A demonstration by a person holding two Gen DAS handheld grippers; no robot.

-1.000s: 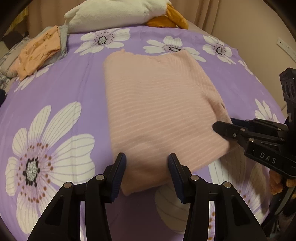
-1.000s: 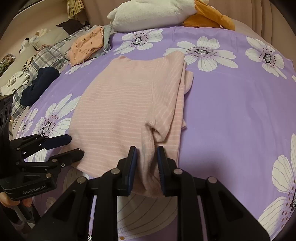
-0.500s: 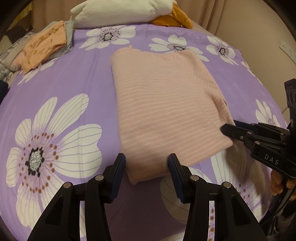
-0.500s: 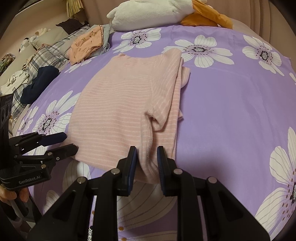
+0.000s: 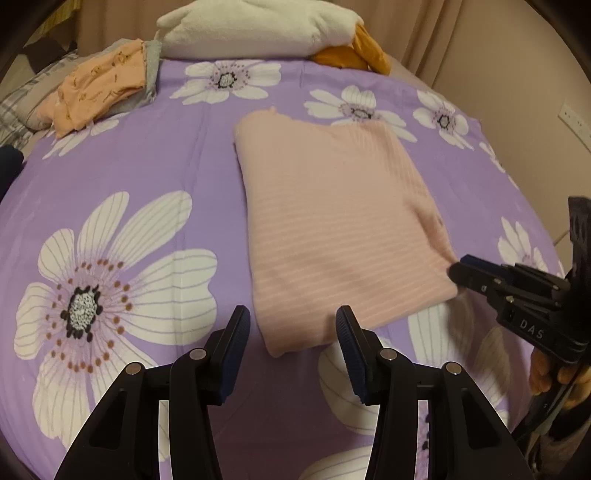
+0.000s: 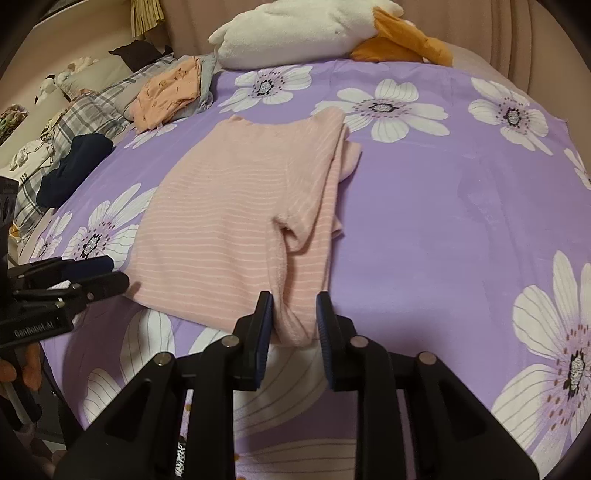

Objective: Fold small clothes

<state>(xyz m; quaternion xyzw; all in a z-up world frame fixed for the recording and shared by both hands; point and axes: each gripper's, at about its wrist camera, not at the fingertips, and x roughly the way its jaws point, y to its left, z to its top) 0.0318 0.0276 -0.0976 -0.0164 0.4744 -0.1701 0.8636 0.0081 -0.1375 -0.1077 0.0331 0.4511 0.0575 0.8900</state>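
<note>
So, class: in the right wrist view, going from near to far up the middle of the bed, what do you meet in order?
Right hand-held gripper → pink striped top → white flower print on the purple sheet → white plush toy.

A home bedroom: a bed under a purple daisy-print sheet, a white plush toy at its far edge, curtains behind.
</note>
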